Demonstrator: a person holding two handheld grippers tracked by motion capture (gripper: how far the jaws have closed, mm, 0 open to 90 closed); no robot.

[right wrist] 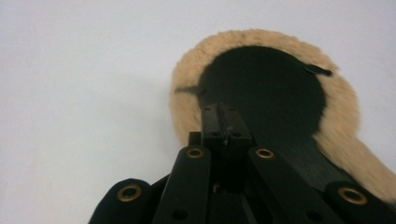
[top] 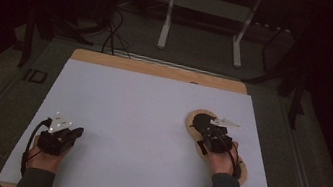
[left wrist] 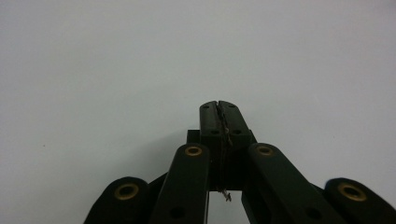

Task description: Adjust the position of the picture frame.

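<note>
A tan fleecy piece with a black middle [top: 199,120] lies on the right half of the white sheet [top: 140,119]; a second tan end [top: 242,172] shows beside the person's right hand. My right gripper [top: 206,128] hovers over its black part with the jaws pressed together. In the right gripper view the closed tips [right wrist: 225,111] sit over the round black patch [right wrist: 271,88], ringed by tan fleece [right wrist: 187,84]; nothing shows between them. My left gripper [top: 78,132] rests near the front left of the sheet, its jaws [left wrist: 219,106] shut on nothing over bare white surface.
The white sheet covers a wooden table whose far edge [top: 158,69] shows. Behind it on the dark floor stand a light desk frame [top: 208,9] and cables [top: 113,34]. Dark stands flank the table on both sides.
</note>
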